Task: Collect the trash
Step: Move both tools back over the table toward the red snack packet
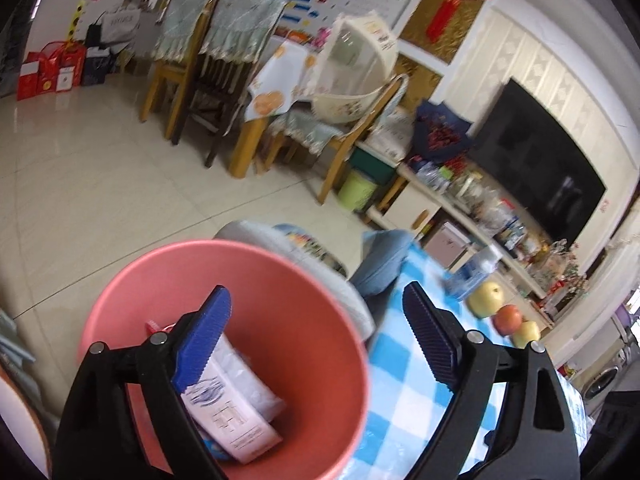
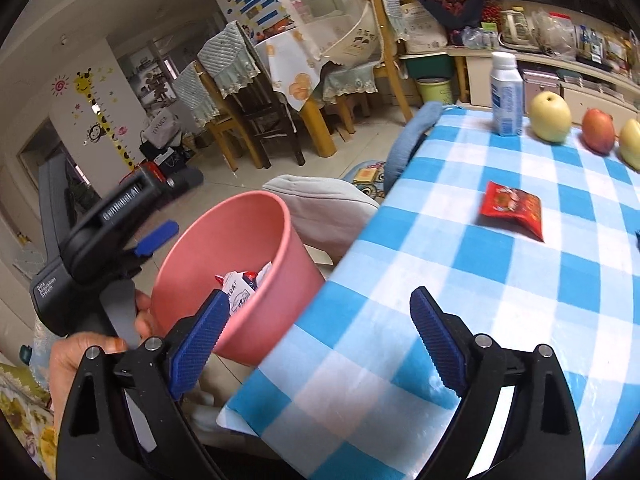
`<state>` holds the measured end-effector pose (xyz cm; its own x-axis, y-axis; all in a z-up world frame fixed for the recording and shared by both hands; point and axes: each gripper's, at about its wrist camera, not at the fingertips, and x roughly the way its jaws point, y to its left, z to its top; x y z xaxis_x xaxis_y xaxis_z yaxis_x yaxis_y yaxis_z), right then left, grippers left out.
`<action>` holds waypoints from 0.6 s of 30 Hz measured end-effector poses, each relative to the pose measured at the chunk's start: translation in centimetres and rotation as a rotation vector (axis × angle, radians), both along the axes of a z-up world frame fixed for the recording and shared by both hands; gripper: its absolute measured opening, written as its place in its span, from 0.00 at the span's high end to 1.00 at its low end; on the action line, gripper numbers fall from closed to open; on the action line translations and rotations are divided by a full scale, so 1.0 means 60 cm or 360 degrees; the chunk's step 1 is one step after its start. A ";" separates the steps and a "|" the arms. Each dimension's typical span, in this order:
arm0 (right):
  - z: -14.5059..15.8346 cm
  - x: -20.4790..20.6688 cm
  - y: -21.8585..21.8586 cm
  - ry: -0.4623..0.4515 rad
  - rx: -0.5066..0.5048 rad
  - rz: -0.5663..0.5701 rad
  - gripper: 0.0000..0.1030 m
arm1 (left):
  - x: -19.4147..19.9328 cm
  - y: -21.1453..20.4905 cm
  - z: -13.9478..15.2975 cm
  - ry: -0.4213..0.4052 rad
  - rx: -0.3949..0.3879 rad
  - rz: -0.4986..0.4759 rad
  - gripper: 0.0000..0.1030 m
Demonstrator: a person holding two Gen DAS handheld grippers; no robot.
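Nearest the lens in both views, blue ribbed pads on black arms are seen spread wide, with nothing pinched between them. The right claw is hung over the near edge of the desk, one pad over the checked cloth and the other in front of the pink bin. The left claw is poised over the bin's mouth, also spread and empty, touching nothing as far as can be told.

So, the thing to be collected next is probably the red snack wrapper, left lying flat on the checked cloth, well apart from the right claw and nearer the fruit end. It'd be judged very light, thin, crinkly and a bit slippery, nothing fragile about it. One corner looks slightly lifted off the cloth, so that edge is likely the best place to be pinched; a flat pinch down on the middle might just slide it around.

Outward from there: a carton and some wrappers are already dropped in the bin. A white bottle is stood upright at the far end, with a yellow apple and a red apple lined up beside it. Whether the bottle counts as trash can't be told.
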<state>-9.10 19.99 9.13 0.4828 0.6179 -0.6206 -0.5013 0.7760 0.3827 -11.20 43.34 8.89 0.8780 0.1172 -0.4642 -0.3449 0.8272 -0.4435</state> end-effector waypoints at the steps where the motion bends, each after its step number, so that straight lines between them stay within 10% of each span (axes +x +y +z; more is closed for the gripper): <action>1: -0.002 -0.001 -0.008 0.0004 0.0000 -0.0008 0.11 | -0.001 -0.006 0.003 -0.0027 0.0012 -0.0011 0.13; 18: -0.002 -0.039 -0.110 -0.0046 -0.0066 -0.0138 0.09 | 0.015 -0.117 0.025 -0.0009 0.0245 -0.0114 0.12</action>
